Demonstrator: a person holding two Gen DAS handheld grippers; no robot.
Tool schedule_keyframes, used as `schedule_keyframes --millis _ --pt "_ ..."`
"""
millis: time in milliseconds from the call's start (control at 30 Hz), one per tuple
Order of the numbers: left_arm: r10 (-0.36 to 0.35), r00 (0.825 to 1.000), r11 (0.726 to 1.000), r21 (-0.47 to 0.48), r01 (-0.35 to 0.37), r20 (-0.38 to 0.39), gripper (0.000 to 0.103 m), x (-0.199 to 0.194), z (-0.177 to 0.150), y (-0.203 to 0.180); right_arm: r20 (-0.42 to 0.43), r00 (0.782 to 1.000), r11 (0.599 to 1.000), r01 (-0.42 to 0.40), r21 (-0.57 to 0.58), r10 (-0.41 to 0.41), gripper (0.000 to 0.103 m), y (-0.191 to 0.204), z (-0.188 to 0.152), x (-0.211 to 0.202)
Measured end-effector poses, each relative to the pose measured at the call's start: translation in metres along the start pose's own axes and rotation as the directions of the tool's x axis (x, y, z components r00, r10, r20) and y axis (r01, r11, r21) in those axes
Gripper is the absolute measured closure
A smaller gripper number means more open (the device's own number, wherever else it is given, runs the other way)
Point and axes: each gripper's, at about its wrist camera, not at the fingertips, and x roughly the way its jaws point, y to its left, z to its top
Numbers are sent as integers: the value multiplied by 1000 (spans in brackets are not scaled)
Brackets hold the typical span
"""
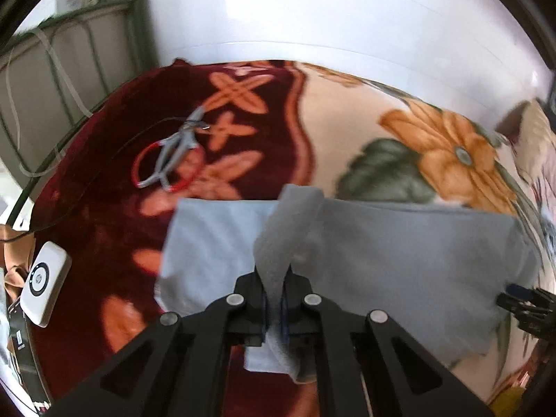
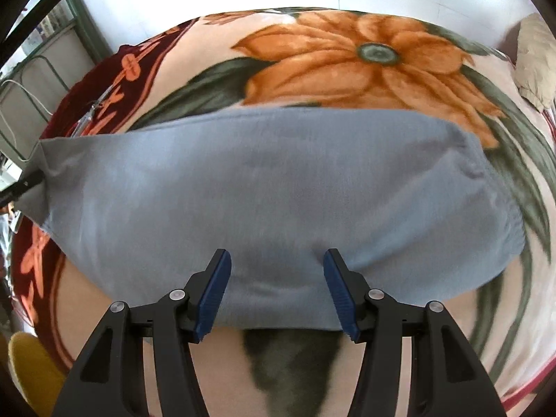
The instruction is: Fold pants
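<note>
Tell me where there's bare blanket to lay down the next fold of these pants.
Free: the cream flowered blanket beyond the pants, toward the wall, and the strip in front of them. Crowded: the dark red side, with red-handled scissors and a white device. The left gripper pinches fabric.

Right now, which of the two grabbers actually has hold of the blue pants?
The left gripper: it is pinched shut on a fold of the pants. The right gripper stands open over the cloth, gripping nothing.
</note>
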Motion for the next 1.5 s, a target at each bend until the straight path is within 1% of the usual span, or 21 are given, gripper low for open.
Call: schedule_keyframes --millis 100,200,300,400,433,467,567,633,767,900,1000,1067,1167,1200,1333,1500 --pt "12 1000 1000 -17 -13 -26 98 16 1 20 4 1000 1000 17 -11 -17 46 -10 9 -6" --pt "-25 996 999 -46 21 -82 97 39 -1 34 15 999 999 47 -25 -47 46 -24 16 -15" --pt "-51 995 997 -58 46 -91 93 48 -3 37 13 996 996 90 -30 -89 46 -40 20 -21" --pt "-53 995 996 -75 47 -85 84 50 -1 41 7 992 991 126 -36 -126 46 -52 21 -23" --pt "-39 996 996 -80 32 -81 76 50 0 44 3 991 990 134 -36 -134 46 -56 20 -23" --pt "-8 997 997 -82 2 -73 70 49 2 48 -3 990 989 140 -36 -141 46 -59 19 -22" --pt "79 995 994 -68 -84 -67 69 46 6 60 -17 988 988 150 -43 -151 46 -63 16 -16" --pt "105 992 992 -64 -110 -70 69 43 8 71 -28 988 987 154 -45 -155 46 -64 13 -11" --pt "92 994 993 -66 -96 -60 69 34 9 84 -36 987 987 155 -43 -157 46 -65 10 -6" --pt "16 998 998 -62 -19 -56 69 31 15 83 -29 989 989 146 -35 -147 46 -66 11 -7" --pt "-4 999 999 -39 2 -50 67 34 20 75 -14 988 987 155 -36 -156 46 -69 13 -14" --pt "-22 998 999 -26 21 -53 64 38 22 69 -6 986 985 167 -44 -168 46 -73 16 -19" --pt "-86 994 996 -22 85 -66 64 43 23 62 3 983 981 186 -47 -186 46 -80 22 -24" --pt "-96 993 995 -19 95 -68 64 45 23 60 7 982 981 191 -42 -191 46 -84 24 -25" --pt "-60 994 998 20 62 -88 64 59 22 52 29 976 976 215 -29 -214 46 -99 35 -27" --pt "-40 994 999 17 42 -105 65 72 19 54 56 970 971 237 19 -237 46 -124 51 -22"
